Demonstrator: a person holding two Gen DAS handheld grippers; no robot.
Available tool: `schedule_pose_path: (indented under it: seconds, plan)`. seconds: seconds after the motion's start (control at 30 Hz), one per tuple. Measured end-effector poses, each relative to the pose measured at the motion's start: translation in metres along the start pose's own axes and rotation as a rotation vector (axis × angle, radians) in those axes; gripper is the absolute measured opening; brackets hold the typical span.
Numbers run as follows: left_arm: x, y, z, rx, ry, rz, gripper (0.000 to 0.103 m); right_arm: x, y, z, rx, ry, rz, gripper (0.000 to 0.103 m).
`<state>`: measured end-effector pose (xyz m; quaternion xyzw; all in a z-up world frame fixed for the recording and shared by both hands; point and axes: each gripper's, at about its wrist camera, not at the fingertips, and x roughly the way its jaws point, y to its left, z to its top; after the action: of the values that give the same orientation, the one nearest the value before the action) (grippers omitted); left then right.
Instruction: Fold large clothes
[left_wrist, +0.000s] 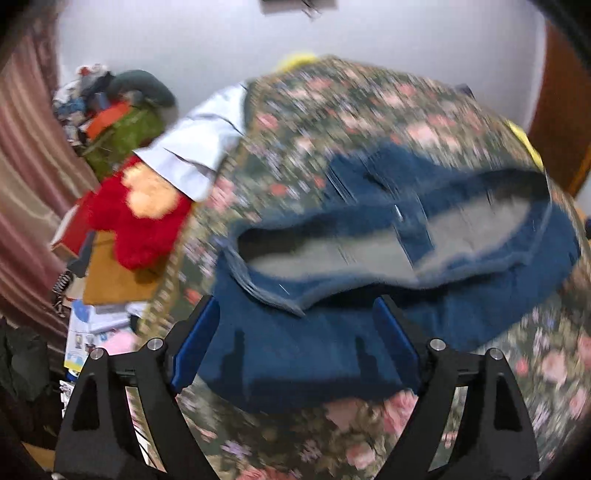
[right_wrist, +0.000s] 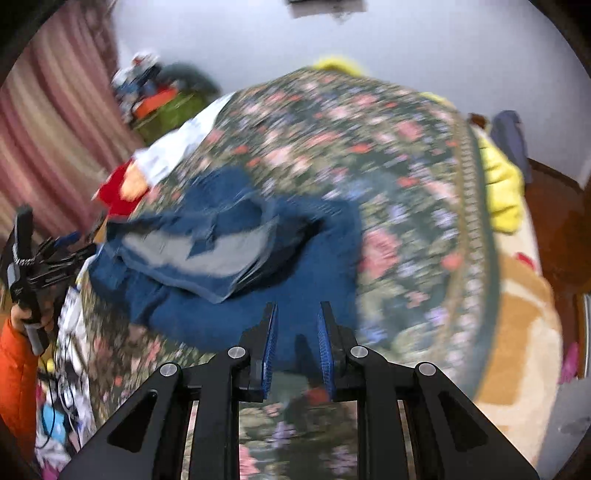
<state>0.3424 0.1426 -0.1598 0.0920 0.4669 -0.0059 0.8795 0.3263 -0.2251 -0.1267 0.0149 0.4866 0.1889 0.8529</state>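
Observation:
A pair of blue jeans (left_wrist: 498, 302) lies crumpled on the floral bedspread (left_wrist: 332, 110), its waist gaping so the grey inside shows. In the left wrist view my left gripper (left_wrist: 295, 306) hangs just above the near part of the jeans, open wide, with nothing between its blue pads (left_wrist: 195, 343). My right gripper (right_wrist: 299, 308) hovers over the near edge of the jeans (right_wrist: 221, 314), jaws shut to a narrow gap with no cloth caught in them. The right wrist view also shows the left gripper (right_wrist: 79, 245) at the far left, held by a hand in an orange sleeve (right_wrist: 14, 376).
A white garment (left_wrist: 192, 147) and a red plush toy (left_wrist: 136, 221) lie at the bed's left edge. A cluttered pile (left_wrist: 110, 110) and a pink curtain (left_wrist: 29, 166) stand behind them. Something yellow (right_wrist: 498, 192) lies at the bed's right side, beside wooden furniture (right_wrist: 554, 221).

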Motion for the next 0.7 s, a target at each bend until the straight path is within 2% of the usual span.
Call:
schedule_pose_path:
  seconds: [0.1, 0.2, 0.3, 0.4, 0.5, 0.57, 0.63, 0.7]
  plan:
    - [0.024, -0.022, -0.011, 0.061, 0.045, 0.012, 0.085, 0.029, 0.025, -0.009, -0.065, 0.06, 0.016, 0.017]
    - [0.047, -0.035, -0.007, 0.104, 0.064, 0.047, 0.085, 0.061, 0.046, -0.012, -0.124, 0.121, 0.026, 0.017]
    - [0.066, -0.032, 0.013, 0.113, 0.055, 0.099, 0.085, 0.085, 0.064, -0.005, -0.218, 0.119, -0.042, 0.017]
    - [0.086, -0.012, 0.039, 0.073, 0.052, 0.139, 0.085, 0.106, 0.067, 0.016, -0.272, 0.133, -0.059, 0.017]
    - [0.105, 0.018, 0.063, 0.007, 0.061, 0.195, 0.087, 0.124, 0.054, 0.048, -0.245, 0.141, -0.074, 0.017]
    - [0.121, 0.04, 0.072, -0.054, 0.091, 0.163, 0.087, 0.13, 0.043, 0.069, -0.209, 0.112, -0.079, 0.017]
    - [0.132, 0.056, 0.075, -0.105, 0.117, 0.157, 0.088, 0.137, 0.022, 0.095, -0.14, 0.061, -0.127, 0.017]
    - [0.137, 0.071, 0.074, -0.172, 0.134, 0.104, 0.09, 0.145, 0.002, 0.113, -0.064, 0.058, -0.135, 0.017]
